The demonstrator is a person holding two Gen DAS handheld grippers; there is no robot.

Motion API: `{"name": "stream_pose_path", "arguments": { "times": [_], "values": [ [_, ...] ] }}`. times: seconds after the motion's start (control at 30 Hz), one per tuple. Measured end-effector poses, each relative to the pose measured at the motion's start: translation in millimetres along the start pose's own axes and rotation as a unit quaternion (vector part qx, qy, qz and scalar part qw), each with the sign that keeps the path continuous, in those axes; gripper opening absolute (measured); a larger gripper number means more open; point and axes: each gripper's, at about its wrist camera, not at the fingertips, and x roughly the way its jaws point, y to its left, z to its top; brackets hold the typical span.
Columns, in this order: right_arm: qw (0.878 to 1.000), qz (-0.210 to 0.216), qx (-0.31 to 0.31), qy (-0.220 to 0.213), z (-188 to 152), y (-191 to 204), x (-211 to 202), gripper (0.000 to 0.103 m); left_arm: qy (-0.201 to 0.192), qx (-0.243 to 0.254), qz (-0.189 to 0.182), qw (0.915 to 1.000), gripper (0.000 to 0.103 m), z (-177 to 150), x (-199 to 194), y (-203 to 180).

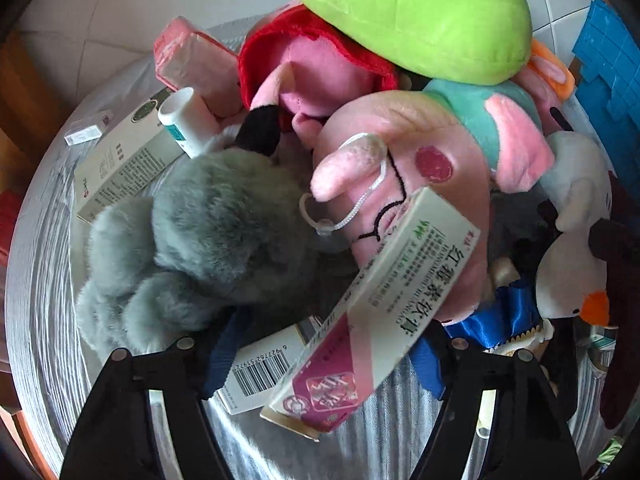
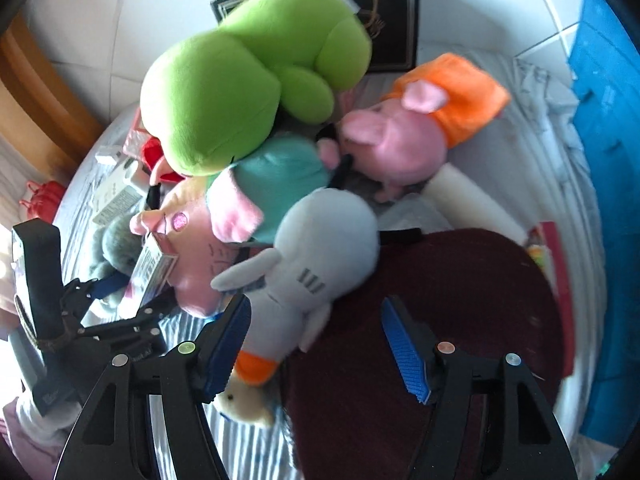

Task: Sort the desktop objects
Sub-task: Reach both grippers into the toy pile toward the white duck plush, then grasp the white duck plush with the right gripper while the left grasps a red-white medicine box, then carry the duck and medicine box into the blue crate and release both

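The medicine box [image 1: 372,312] sits low and centre in the left wrist view, clamped across its width in the left gripper [image 1: 320,364], its long axis running from lower left up to upper right over the pink pig [image 1: 404,152]. The right gripper [image 2: 316,344] hangs spread and empty at the bottom of its own view, above the white goose [image 2: 316,248] and a dark red cushion [image 2: 460,300]. The left hand is plainly the nearer to the box, with the heap of toys straight ahead on the striped cloth [image 1: 44,264].
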Motion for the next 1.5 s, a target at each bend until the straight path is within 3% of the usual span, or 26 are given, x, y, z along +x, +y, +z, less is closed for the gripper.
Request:
{"name": "stream_pose_path", "arguments": {
  "times": [0.07,0.1,0.23,0.27,0.3,0.43,0.5,0.57,0.67,0.9,1.1,1.37,1.5],
  "values": [
    [1.0,0.009,0.005,0.006,2,2,7,0.069,0.02,0.021,0.022,0.9993,0.079,-4,11,-5],
    [1.0,0.009,0.005,0.007,3,3,9,0.069,0.004,0.017,0.023,0.9996,0.08,-5,10,-4],
    [1.0,0.011,0.005,0.012,5,5,14,0.071,0.016,-0.028,-0.017,0.9993,0.081,-6,16,9],
    [1.0,0.011,0.008,0.014,6,5,16,0.073,0.015,-0.016,-0.009,0.9997,0.081,-7,16,5],
    [1.0,0.012,0.01,0.015,7,4,17,0.074,0.014,-0.014,-0.008,0.9998,0.078,-7,15,4],
    [1.0,0.003,0.005,0.015,8,4,21,0.073,0.012,-0.029,-0.02,0.9993,0.044,-10,5,2],
    [1.0,0.002,-0.005,0.012,6,7,19,0.064,-0.004,-0.035,-0.034,0.9988,0.031,-13,-10,1],
    [1.0,0.007,-0.013,0.009,3,9,13,0.05,-0.018,-0.039,-0.037,0.9984,0.031,-17,-25,0],
    [1.0,0.016,-0.021,0.001,-5,8,0,0.041,-0.035,-0.049,-0.046,0.9971,0.031,-25,-47,0],
    [0.997,0.04,-0.039,-0.047,-13,11,-54,0.04,-0.085,-0.043,-0.056,0.9938,0.031,-34,-104,1],
    [0.992,0.034,-0.051,-0.107,-38,23,-96,0.04,-0.138,-0.013,-0.064,0.9883,0.031,-31,-157,-26],
    [0.981,0.016,-0.059,-0.186,-59,-8,-189,0.035,-0.193,0.032,-0.089,0.9765,0.031,-25,-218,-94],
    [0.972,0.016,-0.051,-0.229,-65,-38,-237,0.035,-0.233,0.059,-0.106,0.9648,0.031,-14,-254,-140]
  ]
}}
